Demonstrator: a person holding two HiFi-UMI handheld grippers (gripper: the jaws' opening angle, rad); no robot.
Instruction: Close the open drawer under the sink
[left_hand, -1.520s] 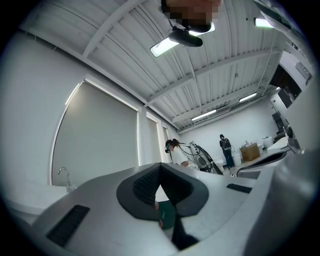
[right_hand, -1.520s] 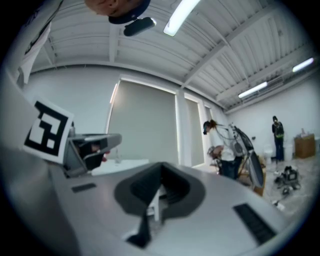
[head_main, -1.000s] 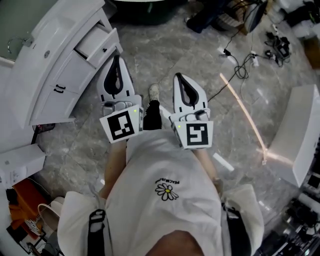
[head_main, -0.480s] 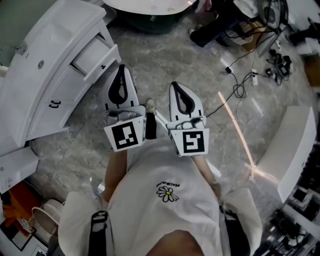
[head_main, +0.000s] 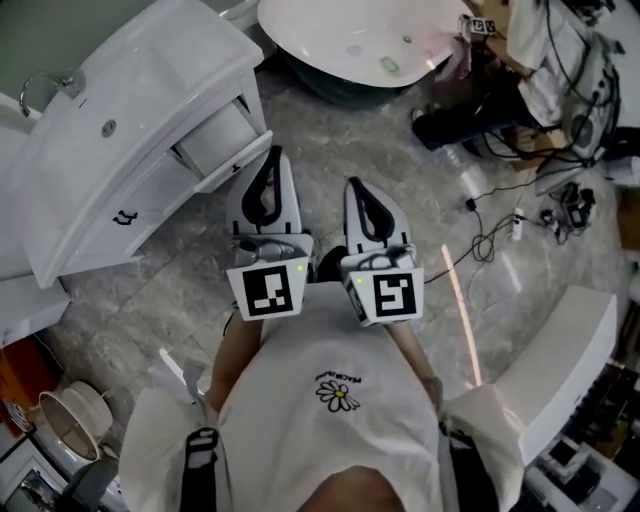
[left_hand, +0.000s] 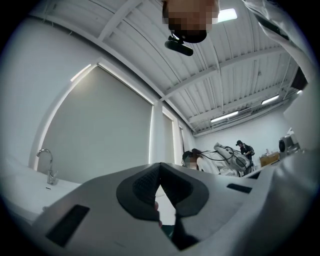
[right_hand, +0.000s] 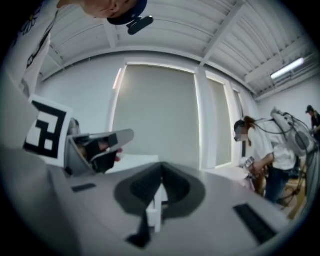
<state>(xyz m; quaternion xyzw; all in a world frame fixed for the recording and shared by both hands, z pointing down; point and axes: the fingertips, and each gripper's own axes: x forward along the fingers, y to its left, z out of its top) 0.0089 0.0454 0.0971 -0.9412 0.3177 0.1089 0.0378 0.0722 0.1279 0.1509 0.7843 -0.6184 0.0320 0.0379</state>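
A white vanity (head_main: 90, 230) with a sink top (head_main: 150, 90) and a faucet (head_main: 45, 85) stands at the upper left of the head view. Its upper drawer (head_main: 222, 140) is pulled out at an angle. My left gripper (head_main: 275, 153) is shut and empty, its tip just right of the drawer's front corner and apart from it. My right gripper (head_main: 358, 184) hangs beside it over the floor, also shut and empty. In the left gripper view the left gripper (left_hand: 160, 167) points slightly upward, with the faucet (left_hand: 47, 165) low at the left. The right gripper (right_hand: 161, 172) shows its jaws closed together.
A large white oval basin (head_main: 350, 40) lies on the floor beyond the grippers. Cables (head_main: 500, 225) trail across the marble floor at the right, near a white panel (head_main: 565, 350). A basket (head_main: 70, 420) sits at the lower left. A person (right_hand: 265, 155) stands at the right.
The person has stepped forward: the vanity and its open drawer now lie closer to both grippers, and the oval basin has come into view. Both grippers stay shut.
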